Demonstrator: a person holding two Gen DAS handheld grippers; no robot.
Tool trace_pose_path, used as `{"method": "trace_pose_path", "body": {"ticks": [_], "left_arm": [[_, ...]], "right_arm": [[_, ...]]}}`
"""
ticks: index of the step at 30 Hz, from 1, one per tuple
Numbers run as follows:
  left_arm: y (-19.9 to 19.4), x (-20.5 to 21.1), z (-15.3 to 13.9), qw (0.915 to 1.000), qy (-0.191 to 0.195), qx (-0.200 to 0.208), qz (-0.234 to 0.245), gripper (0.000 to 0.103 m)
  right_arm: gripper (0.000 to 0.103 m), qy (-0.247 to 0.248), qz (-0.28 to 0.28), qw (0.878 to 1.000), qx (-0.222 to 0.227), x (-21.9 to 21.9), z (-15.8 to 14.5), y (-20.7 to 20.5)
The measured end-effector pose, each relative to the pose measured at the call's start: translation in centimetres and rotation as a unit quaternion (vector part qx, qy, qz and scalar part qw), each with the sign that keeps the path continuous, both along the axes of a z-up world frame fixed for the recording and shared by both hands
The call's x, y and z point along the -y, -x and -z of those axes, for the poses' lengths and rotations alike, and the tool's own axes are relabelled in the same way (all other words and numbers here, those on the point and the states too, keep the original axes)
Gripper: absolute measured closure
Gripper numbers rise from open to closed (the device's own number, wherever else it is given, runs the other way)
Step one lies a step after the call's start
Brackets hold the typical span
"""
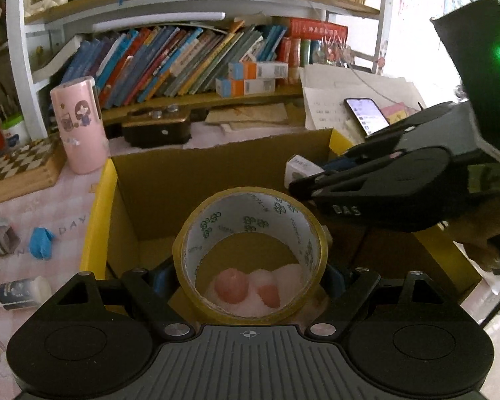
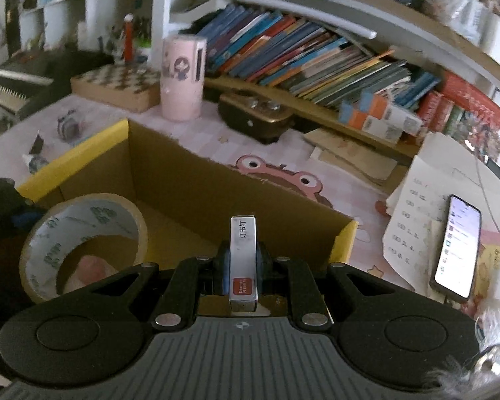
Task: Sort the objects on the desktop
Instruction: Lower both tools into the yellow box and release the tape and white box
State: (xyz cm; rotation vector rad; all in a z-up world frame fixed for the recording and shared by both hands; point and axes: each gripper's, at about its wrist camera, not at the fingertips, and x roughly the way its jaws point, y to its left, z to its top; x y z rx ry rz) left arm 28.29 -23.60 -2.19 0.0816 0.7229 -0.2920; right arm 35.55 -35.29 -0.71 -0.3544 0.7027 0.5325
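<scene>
My left claw [image 1: 251,271] grips a roll of brown packing tape [image 1: 250,253] across its width, holding it over the open cardboard box [image 1: 216,173] on the table. My right claw [image 2: 242,261] is clamped on a small box of staples [image 2: 243,260], also above the box, just beside the tape. A pink cup [image 1: 80,123] stands behind the box, and a lit phone [image 2: 456,246] lies on papers to the right.

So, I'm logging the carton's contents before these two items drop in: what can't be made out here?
- Pink thing in the cardboard box: left wrist view, seen only through the tape roll; unidentifiable.
- Box floor: mostly hidden by both grippers.
- Staple box label: right wrist view, small print unreadable.
- Phone screen: too small.
</scene>
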Motion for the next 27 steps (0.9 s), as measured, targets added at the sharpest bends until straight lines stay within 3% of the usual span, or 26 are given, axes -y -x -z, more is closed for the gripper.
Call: {"method": "trace_pose_path", "body": {"ticks": [5, 9, 22, 27], "left_arm": [[0.5, -0.4, -0.4, 0.9998, 0.016, 0.010, -0.002, 0.012], [0.8, -0.5, -0.9, 0.9995, 0.020, 0.024, -0.005, 0.011], [3.3, -0.7, -4.3, 0.9959, 0.046, 0.078, -0.009, 0.007], [4.8, -1.3, -5.9, 0.9929, 0.057, 0.104, -0.006, 0.007]], "right_arm": [[0.090, 0.038, -0.019, 0.999, -0.026, -0.9, 1.1, -1.1], [0.090, 0.039, -0.025, 0.998, -0.039, -1.1, 1.3, -1.4], [0.078, -0.028, 0.017, 0.999, -0.014, 1.2, -1.8, 0.6], [0.066, -0.058, 0.042, 0.997, 0.010, 2.5, -3.7, 2.7]]}}
